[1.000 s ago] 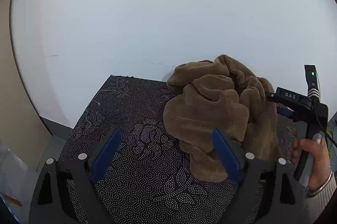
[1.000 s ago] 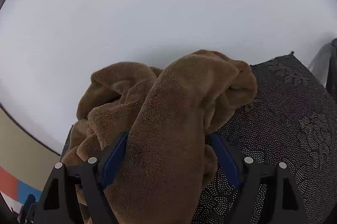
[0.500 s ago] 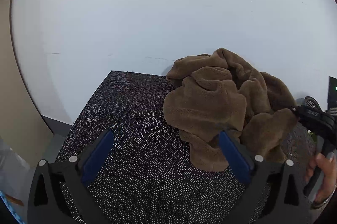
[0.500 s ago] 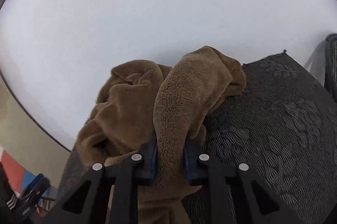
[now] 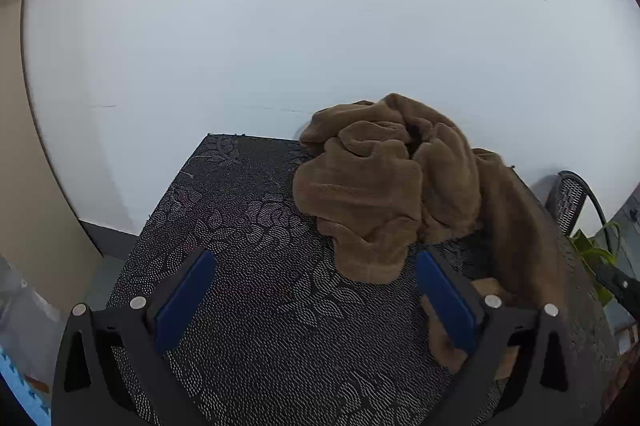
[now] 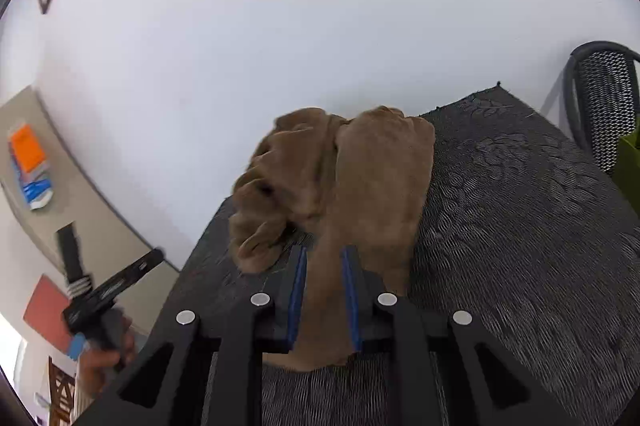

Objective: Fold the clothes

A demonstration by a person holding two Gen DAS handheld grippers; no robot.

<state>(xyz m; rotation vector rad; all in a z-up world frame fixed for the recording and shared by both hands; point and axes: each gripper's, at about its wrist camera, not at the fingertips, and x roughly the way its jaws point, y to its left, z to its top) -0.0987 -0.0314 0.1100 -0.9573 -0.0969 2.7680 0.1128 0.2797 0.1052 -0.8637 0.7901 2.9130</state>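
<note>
A crumpled brown fleece garment (image 5: 384,186) lies bunched at the far right of a dark patterned tabletop (image 5: 248,226). A strip of it trails toward the near right edge. My left gripper (image 5: 316,290) stands open above bare table, its right finger (image 5: 448,298) beside that strip. In the right wrist view the same garment (image 6: 376,178) stretches from the heap to my right gripper (image 6: 323,278), which is shut on a fold of it. The left gripper's body (image 6: 112,290) and the hand holding it show at the lower left.
A white wall rises right behind the table's far edge. A black mesh chair (image 6: 604,98) stands off the table's right side, with a green plant (image 5: 592,254) near it. Coloured floor mats (image 6: 28,162) lie to the left, beyond the table.
My right gripper shut on a fold of the garment and pulled it back toward the near edge, stretching a strip out of the heap. My left gripper drew back slightly, still open.
</note>
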